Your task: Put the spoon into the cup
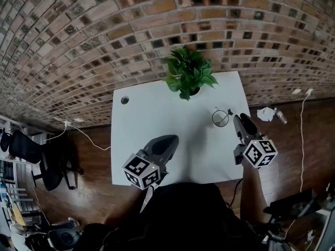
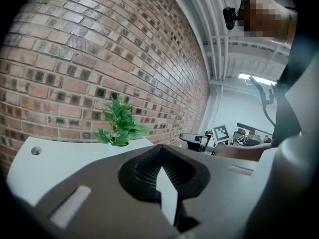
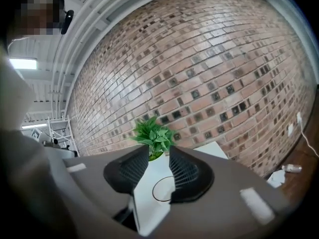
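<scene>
Square black-and-white markers [image 1: 142, 171] on left claw [image 1: 171, 139], right claw [image 1: 241, 117]

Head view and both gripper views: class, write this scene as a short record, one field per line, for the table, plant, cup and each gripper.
table: white rectangular table
plant: green leafy potted plant, at the table's far edge
cup: clear glass cup, upright, near the right edge
in cup: thin dark stem over the rim, perhaps the spoon; too small to confirm
left gripper: fingers together, nothing between
right gripper: fingers apart, empty, cup beyond them
</scene>
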Motion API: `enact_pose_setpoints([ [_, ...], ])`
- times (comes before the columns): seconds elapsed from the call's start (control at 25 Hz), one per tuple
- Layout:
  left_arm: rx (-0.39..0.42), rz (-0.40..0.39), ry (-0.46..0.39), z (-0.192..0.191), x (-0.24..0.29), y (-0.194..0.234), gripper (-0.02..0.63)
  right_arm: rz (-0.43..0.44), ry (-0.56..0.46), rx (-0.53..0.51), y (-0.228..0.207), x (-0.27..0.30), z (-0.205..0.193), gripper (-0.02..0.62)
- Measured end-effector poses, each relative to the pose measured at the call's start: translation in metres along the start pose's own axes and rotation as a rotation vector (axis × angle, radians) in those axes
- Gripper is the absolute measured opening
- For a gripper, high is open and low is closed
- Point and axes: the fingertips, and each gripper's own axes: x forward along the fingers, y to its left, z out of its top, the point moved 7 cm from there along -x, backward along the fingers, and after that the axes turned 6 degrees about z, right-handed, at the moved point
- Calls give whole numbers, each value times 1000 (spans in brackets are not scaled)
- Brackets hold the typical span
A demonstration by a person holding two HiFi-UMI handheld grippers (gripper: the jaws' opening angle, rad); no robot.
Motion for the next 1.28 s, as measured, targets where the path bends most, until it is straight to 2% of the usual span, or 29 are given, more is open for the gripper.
enact_pose_setpoints([
  [0.12,4,2,-13,-2,-30,1,-6,3,-32,20,27,-14,-3,58],
  [0.24,35,24,-34,-2,-58,0,-6,27,-52,15,59,-30,0,6],
  [0.44,25,-18,-83,-8,-95,-8,-6,36,-58,-44,114,-57,11,6],
  [0.56,50,-29,-97,-21,-105,-14,-6,37,-19,-83,139,-76,8,6],
  [0.68,18,-15,-115,-32,-114,-18,-6,17,16,-103,161,-102,-1,6],
  [0.76,-2,-4,-121,-35,-122,-23,-6,37,16,-124,174,-116,-1,6],
  [0.92,11,12,-115,-37,-138,-56,-6,83,-8,-170,178,-150,3,6],
  [1.04,26,59,-115,-35,-146,-84,-6,122,-41,-164,169,-173,5,6],
  [1.2,0,116,-104,-43,-156,-133,-6,197,-29,-162,156,-211,12,6],
  [1.28,16,130,-78,-45,-156,-153,-6,200,-40,-131,147,-230,10,6],
])
